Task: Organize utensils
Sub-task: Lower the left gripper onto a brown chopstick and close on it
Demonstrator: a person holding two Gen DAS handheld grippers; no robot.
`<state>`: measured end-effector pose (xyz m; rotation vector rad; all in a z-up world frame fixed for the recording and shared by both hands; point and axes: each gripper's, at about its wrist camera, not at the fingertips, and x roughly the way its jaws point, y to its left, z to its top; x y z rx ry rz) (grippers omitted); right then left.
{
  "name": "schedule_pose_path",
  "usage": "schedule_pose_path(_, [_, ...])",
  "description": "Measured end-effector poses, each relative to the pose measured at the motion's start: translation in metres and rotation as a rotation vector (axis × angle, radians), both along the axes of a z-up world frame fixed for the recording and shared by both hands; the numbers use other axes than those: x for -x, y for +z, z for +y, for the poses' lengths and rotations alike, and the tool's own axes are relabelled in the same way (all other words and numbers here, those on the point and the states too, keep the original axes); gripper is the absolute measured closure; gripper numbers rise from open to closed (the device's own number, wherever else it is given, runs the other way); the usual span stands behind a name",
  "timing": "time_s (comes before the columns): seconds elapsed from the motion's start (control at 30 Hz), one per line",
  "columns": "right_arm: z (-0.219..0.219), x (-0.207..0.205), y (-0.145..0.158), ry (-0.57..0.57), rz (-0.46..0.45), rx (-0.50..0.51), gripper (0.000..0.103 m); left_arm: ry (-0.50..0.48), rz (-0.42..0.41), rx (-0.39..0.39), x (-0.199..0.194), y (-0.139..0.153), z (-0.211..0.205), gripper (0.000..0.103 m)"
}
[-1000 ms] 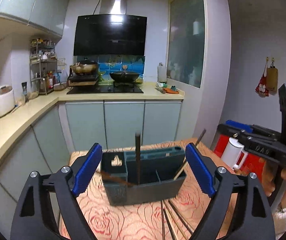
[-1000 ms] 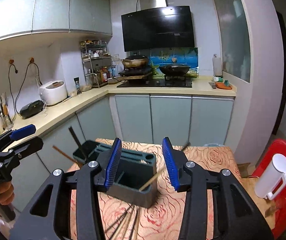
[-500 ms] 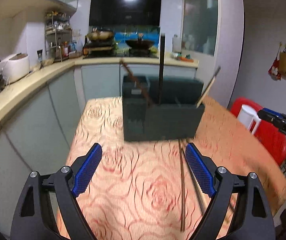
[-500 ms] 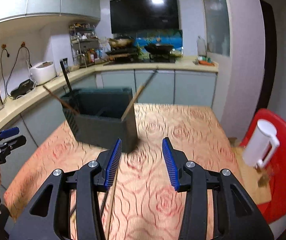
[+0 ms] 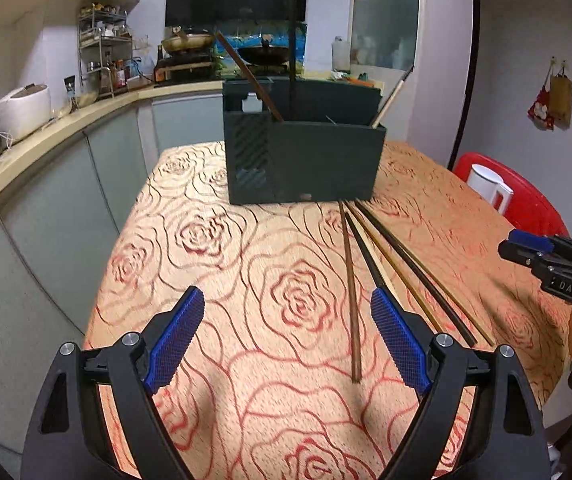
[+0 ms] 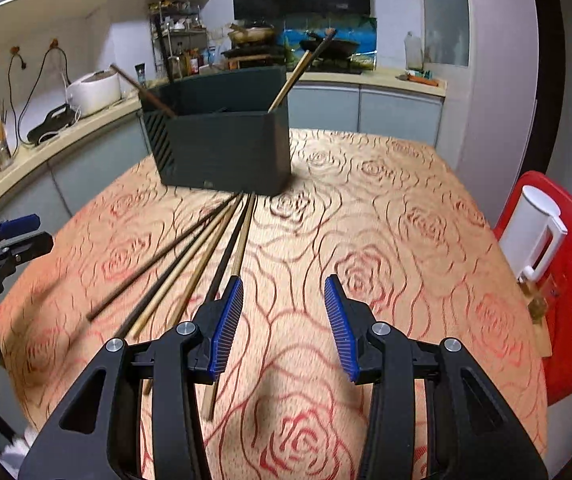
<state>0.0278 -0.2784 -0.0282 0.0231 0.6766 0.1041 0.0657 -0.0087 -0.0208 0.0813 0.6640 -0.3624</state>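
Note:
A dark green utensil holder (image 5: 304,148) stands at the far middle of the table, with three chopsticks sticking out of it; it also shows in the right wrist view (image 6: 222,144). Several loose chopsticks (image 5: 370,264) lie on the cloth in front of it, fanned toward me; they also show in the right wrist view (image 6: 202,256). My left gripper (image 5: 286,344) is open and empty above the cloth, left of the chopsticks. My right gripper (image 6: 282,324) is open and empty, just right of the chopsticks' near ends.
The table has a rose-patterned orange cloth (image 5: 214,264). A red stool (image 6: 566,280) with a white jug (image 6: 534,228) stands at the right. A kitchen counter (image 5: 46,140) runs along the left, with a rice cooker (image 5: 18,110) on it.
Both grippers have pulled back and down from the holder. The holder now stands farther off and the loose chopsticks on the cloth have come into full view.

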Motion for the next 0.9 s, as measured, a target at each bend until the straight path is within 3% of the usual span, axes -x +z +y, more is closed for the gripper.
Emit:
schedule_pose_path(0.33, [0.013, 0.016, -0.007, 0.038, 0.01, 0.019, 0.061, -0.06, 0.038, -0.044, 0.013, -0.026, -0.02, 0.021])
schedule_pose_path(0.67, [0.027, 0.029, -0.026, 0.063, 0.057, 0.055, 0.061, -0.108, 0.091, -0.01, 0.014, -0.037, -0.02, 0.021])
schedule_pose_path(0.9, [0.026, 0.032, -0.031, 0.054, 0.063, 0.058, 0.061, -0.144, 0.127, -0.016, 0.013, -0.044, -0.028, 0.038])
